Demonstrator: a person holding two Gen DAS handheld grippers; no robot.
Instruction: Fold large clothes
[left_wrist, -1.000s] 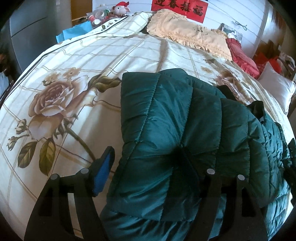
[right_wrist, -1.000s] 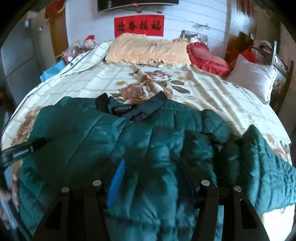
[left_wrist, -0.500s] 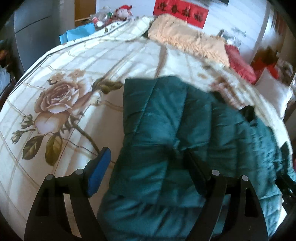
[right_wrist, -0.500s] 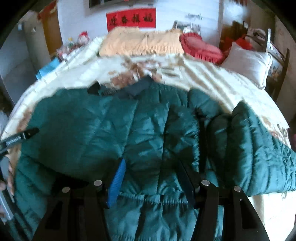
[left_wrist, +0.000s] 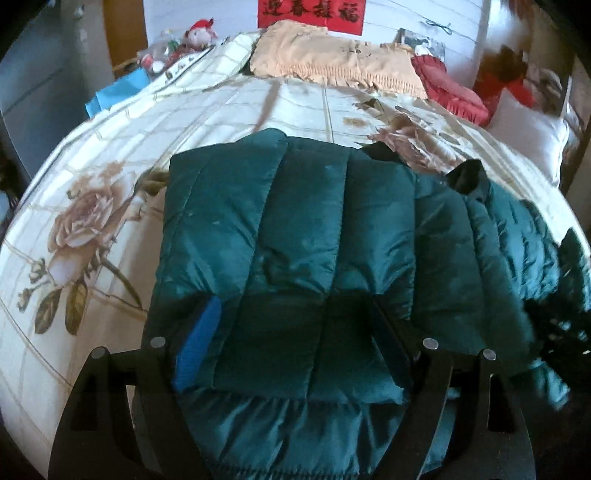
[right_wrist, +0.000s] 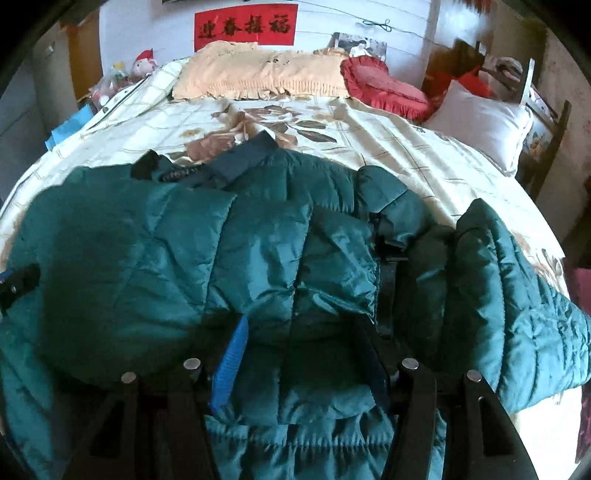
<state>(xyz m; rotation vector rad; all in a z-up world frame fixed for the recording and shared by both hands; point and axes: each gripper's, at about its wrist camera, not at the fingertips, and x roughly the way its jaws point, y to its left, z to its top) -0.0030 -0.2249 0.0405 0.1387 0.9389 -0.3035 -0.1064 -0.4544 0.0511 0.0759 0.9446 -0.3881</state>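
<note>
A dark green quilted jacket (left_wrist: 295, 236) lies on the floral bedspread (left_wrist: 207, 110), its left side folded over the body. My left gripper (left_wrist: 291, 350) is open, its fingers straddling the folded panel's near edge. In the right wrist view the jacket (right_wrist: 184, 266) spreads wide, with its dark collar (right_wrist: 236, 158) at the far side and a sleeve (right_wrist: 509, 295) bunched at the right. My right gripper (right_wrist: 299, 365) is open, its fingers on either side of a fold near the hem. The left gripper's tip (right_wrist: 14, 280) shows at the left edge.
A beige fringed pillow (right_wrist: 258, 77), a red cushion (right_wrist: 384, 88) and a white pillow (right_wrist: 480, 122) lie at the head of the bed. A plush toy (left_wrist: 199, 33) and clutter stand at the far left. A red banner (right_wrist: 245, 26) hangs on the wall.
My left gripper has moved right, from beside the jacket's left edge to over the folded panel. My right gripper has shifted slightly forward over the hem. Both stayed open.
</note>
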